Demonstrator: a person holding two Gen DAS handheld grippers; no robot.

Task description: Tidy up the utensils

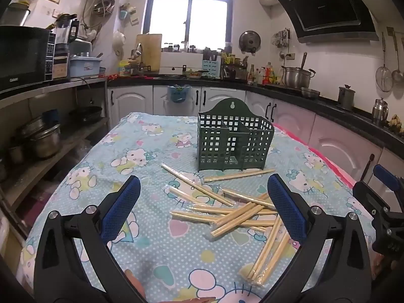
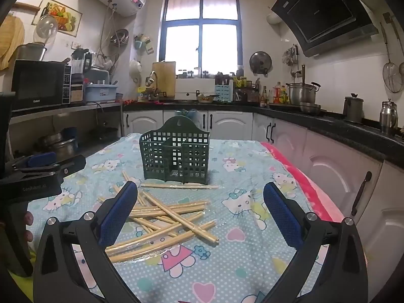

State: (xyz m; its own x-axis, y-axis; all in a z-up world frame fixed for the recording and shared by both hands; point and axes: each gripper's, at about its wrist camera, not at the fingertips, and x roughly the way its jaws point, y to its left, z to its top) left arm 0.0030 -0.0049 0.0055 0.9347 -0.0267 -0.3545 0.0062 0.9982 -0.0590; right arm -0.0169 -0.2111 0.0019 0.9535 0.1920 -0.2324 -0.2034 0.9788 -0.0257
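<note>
A dark green lattice utensil holder (image 1: 233,140) (image 2: 175,152) stands upright on the cartoon-print tablecloth (image 1: 141,166) (image 2: 242,229). In front of it lie several wooden chopsticks in clear wrappers (image 1: 234,210) (image 2: 166,214), scattered in a loose pile. My left gripper (image 1: 203,202) hovers above the cloth just short of the pile, open, with nothing between its blue pads. My right gripper (image 2: 199,205) is also open and empty, with the pile to the left of its centre. The left gripper's body (image 2: 38,174) shows at the left edge of the right wrist view.
Kitchen counters (image 1: 328,101) with pots, bottles and a sink run behind and to the right. A microwave (image 1: 24,53) sits on shelving at left. White cabinet doors (image 2: 341,176) stand close along the table's right side, past a pink cloth edge (image 2: 298,176).
</note>
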